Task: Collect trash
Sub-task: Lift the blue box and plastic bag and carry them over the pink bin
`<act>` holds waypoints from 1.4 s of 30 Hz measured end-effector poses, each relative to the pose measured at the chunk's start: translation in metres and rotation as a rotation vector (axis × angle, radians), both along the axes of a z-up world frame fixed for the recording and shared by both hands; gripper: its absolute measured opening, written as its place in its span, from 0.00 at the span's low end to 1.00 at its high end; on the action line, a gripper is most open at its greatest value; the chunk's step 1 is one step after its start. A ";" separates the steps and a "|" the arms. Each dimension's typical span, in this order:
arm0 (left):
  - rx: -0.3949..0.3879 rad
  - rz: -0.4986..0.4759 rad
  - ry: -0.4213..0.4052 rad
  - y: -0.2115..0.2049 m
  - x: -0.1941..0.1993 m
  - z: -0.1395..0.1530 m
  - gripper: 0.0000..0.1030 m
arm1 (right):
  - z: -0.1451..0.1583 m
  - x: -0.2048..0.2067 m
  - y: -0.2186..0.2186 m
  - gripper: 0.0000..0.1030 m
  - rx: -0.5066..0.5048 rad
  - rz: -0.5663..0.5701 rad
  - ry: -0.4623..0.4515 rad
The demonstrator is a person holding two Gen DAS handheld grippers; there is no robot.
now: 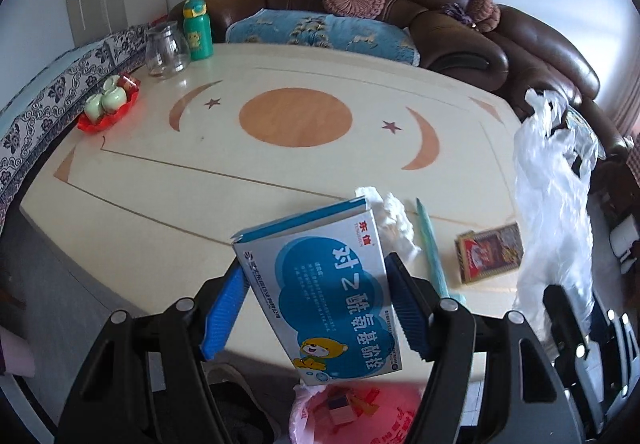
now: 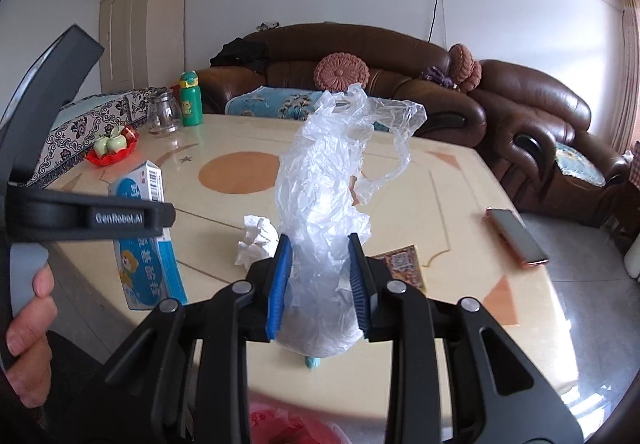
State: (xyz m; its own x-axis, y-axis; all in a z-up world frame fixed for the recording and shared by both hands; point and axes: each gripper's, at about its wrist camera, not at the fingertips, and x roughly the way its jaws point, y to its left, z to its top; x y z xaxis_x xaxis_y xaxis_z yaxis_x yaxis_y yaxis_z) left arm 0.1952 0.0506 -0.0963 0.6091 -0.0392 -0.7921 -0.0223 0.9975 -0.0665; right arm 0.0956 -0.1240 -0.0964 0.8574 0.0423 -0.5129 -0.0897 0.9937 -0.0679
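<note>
My left gripper (image 1: 316,304) is shut on a blue and white medicine box (image 1: 328,284), held above the table's near edge; the box also shows in the right wrist view (image 2: 148,244). My right gripper (image 2: 320,284) is shut on a crumpled clear plastic bag (image 2: 328,204), which also shows in the left wrist view (image 1: 556,204). A crumpled white tissue (image 1: 394,222) (image 2: 258,236), a teal pen (image 1: 432,244) and a red and gold card box (image 1: 490,253) (image 2: 404,264) lie on the table. A pink trash bag (image 1: 352,412) (image 2: 288,428) sits below the table edge.
The cream table (image 1: 200,148) holds a red tray of green cups (image 1: 108,104), a glass jar (image 1: 166,48), a green bottle (image 1: 197,29) and a phone (image 2: 516,236). A brown sofa (image 1: 440,24) stands behind it.
</note>
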 end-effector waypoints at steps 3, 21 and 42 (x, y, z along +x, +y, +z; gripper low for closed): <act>0.006 -0.032 -0.004 -0.004 -0.022 0.005 0.64 | 0.010 -0.021 -0.001 0.28 -0.005 -0.008 -0.001; 0.035 -0.178 0.016 -0.028 -0.131 -0.010 0.64 | 0.010 -0.123 0.002 0.28 -0.034 -0.032 0.072; 0.032 -0.326 0.139 -0.037 -0.163 -0.098 0.64 | -0.063 -0.157 0.006 0.28 -0.066 0.025 0.330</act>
